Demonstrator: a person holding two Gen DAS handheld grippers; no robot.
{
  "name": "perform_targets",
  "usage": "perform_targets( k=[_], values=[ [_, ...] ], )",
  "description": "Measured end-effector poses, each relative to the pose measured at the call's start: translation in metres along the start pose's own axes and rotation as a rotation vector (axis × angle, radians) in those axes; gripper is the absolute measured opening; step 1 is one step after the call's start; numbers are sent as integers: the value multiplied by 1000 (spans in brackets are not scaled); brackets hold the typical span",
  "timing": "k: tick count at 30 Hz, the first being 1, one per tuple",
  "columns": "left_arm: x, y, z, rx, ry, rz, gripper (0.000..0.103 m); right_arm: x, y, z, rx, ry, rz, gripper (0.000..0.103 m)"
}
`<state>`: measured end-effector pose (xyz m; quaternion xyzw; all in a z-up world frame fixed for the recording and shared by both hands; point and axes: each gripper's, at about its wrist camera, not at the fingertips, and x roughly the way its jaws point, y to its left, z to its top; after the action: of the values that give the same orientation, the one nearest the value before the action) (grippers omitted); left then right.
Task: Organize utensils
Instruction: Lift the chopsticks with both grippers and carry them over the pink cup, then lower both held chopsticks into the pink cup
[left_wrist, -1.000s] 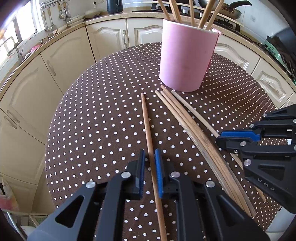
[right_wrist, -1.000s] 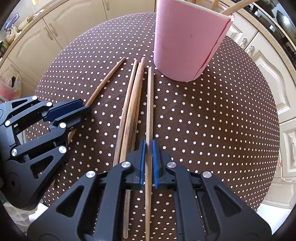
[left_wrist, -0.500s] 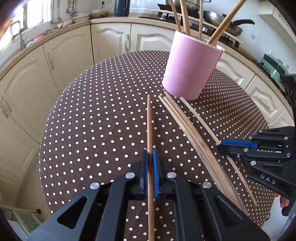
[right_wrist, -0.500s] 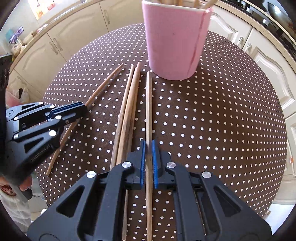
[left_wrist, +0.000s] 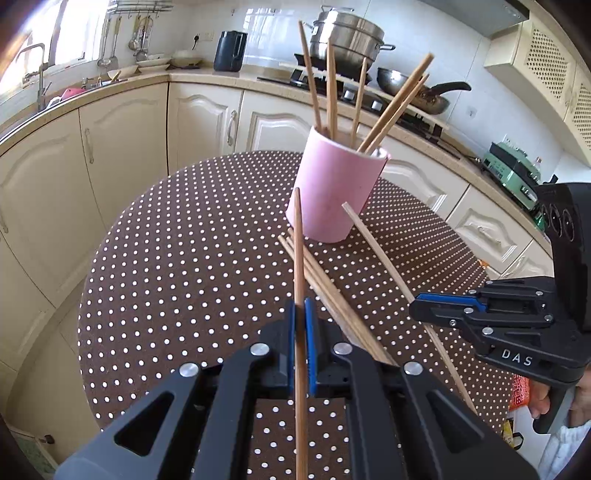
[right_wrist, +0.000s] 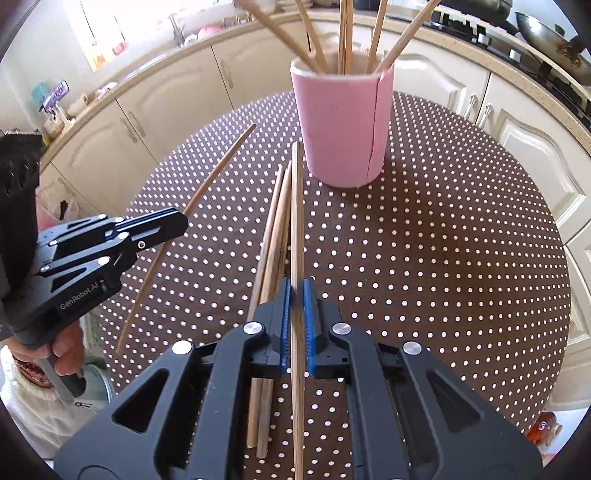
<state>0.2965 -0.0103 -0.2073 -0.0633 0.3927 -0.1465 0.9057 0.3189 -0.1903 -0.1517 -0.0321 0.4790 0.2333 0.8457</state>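
Left wrist view shows your left gripper (left_wrist: 300, 347) clamped on one chopstick (left_wrist: 299, 266), its long axis running straight ahead along the fingers, tip aimed at the lower wall of the pink cup (left_wrist: 334, 192). Your right gripper (right_wrist: 297, 325) likewise pinches a single stick (right_wrist: 297, 221), lifted off the table (right_wrist: 443, 258) and pointing at the cup's base. The mouth sits above both tips, so each stick probably needs raising and tipping toward upright before it can drop in. Your right hand looks nearer the cup. Three loose sticks (right_wrist: 275, 229) lie on the cloth between your grippers, just short of the cup.
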Motion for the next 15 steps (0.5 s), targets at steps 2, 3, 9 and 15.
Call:
perform_targets(
  k=[2,3,9,15],
  values=[
    [-8,-4,-1,0,-30,-17,6,-11,2,-4,-4,-28,6,7],
    [-9,-4,0,-1,-42,-24,6,-18,2,-6,-8,-41,15,7],
    [-28,-10,2,-11,-126,-69,6,-54,-4,-19,-26,-127,33,7],
    [-47,-22,8,4,-218,-80,6,-84,-8,-26,-16,-216,59,7]
  ],
)
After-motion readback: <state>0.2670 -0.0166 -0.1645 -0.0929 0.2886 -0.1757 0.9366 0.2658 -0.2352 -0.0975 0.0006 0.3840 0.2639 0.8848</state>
